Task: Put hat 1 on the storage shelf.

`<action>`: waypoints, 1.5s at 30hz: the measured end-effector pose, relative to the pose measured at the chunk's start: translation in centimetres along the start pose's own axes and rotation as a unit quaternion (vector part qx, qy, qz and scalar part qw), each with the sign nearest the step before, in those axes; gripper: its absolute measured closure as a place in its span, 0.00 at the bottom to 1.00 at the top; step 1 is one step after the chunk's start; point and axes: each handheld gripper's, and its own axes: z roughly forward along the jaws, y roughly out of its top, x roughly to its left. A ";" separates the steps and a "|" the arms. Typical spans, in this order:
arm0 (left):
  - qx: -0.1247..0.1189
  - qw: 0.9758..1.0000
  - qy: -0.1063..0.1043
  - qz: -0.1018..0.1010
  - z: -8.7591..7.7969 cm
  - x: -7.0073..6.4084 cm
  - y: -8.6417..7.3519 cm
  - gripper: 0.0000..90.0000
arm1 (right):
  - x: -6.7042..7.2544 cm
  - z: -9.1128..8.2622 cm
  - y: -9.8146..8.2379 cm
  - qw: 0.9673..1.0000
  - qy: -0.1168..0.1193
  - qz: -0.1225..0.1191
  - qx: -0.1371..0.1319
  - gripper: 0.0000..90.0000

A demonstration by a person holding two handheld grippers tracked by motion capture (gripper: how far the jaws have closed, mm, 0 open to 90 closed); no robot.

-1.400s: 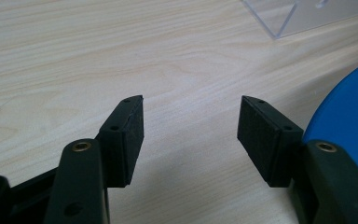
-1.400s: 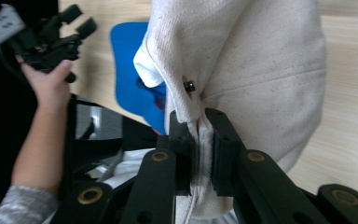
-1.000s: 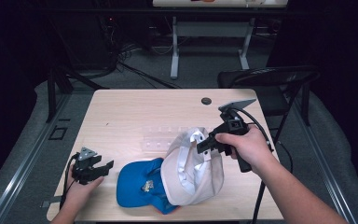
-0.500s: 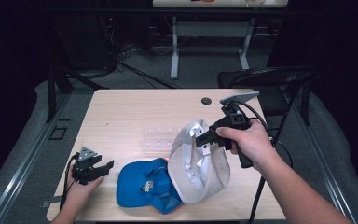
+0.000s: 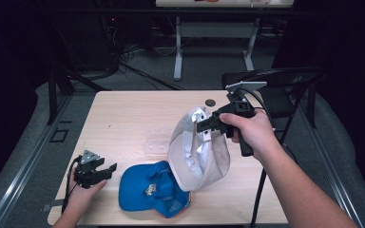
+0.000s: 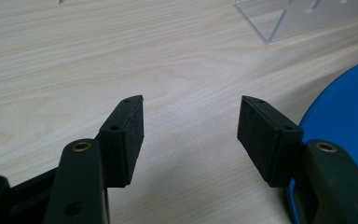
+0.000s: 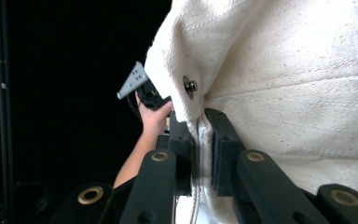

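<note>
The right gripper [image 5: 204, 126] holds a white cap [image 5: 197, 154] in the air above the near middle of the table [image 5: 123, 114]. Its jaws are clamped together on a fold of the cap's cloth: in the right gripper view the fabric [image 7: 279, 84] runs down between the two pads, pinched just below a small metal snap [image 7: 190, 86]. The cap hangs from the jaws with its open inside facing left and its crown sagging down toward the near edge.

Below it, a blue cap [image 5: 154, 190] lies on the table at the near edge; whether the white cap's lower edge touches it I cannot tell.

The left gripper [image 5: 105, 172] rests at the near left corner of the table, just left of the blue cap. Its jaws stand apart with bare wood between them, and the blue cap's brim [image 6: 345, 112] lies beside the right-hand jaw. A clear stand [image 5: 158, 142] sits on the table beyond, partly behind the white cap.
</note>
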 end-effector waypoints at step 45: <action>-0.017 1.000 -0.017 0.018 0.1 -1.2 0.4 0.47 | 3.3 3.4 8.3 0.993 0.008 0.046 -0.108 0.91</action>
